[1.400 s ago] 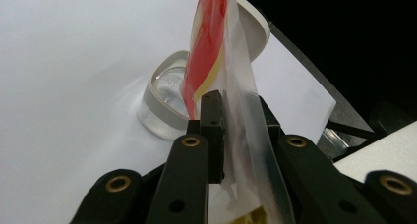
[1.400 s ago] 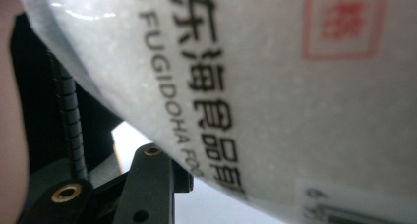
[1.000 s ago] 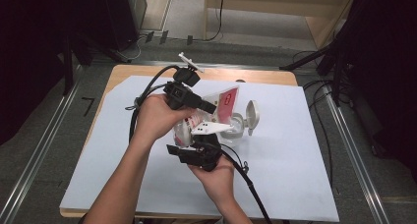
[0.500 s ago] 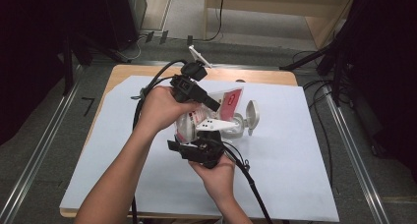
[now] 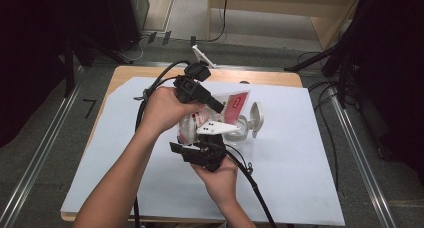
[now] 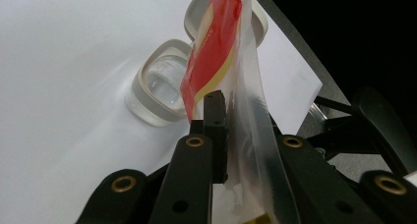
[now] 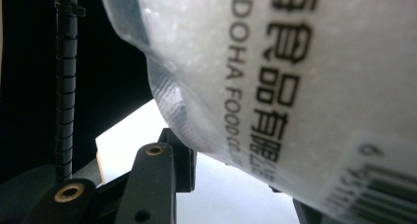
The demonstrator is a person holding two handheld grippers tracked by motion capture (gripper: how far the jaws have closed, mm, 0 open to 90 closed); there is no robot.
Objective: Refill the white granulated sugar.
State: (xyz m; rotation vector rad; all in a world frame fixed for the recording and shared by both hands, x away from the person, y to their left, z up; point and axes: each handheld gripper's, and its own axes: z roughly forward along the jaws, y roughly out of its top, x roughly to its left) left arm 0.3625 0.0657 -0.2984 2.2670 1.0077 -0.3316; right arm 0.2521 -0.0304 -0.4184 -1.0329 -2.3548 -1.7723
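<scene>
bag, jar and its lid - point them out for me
bag (image 6: 216,52), left gripper view, on its red printed panel.
jar (image 6: 157,89), left gripper view, on its clear open mouth.
lid (image 5: 257,116), high view, on its pale round face.

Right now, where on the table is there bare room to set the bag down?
The white sheet is bare right of the jar and its lid, and along the left edge beside the forearm. Crowded at the middle: both tongs, left and right, hold the bag above the jar.
</scene>
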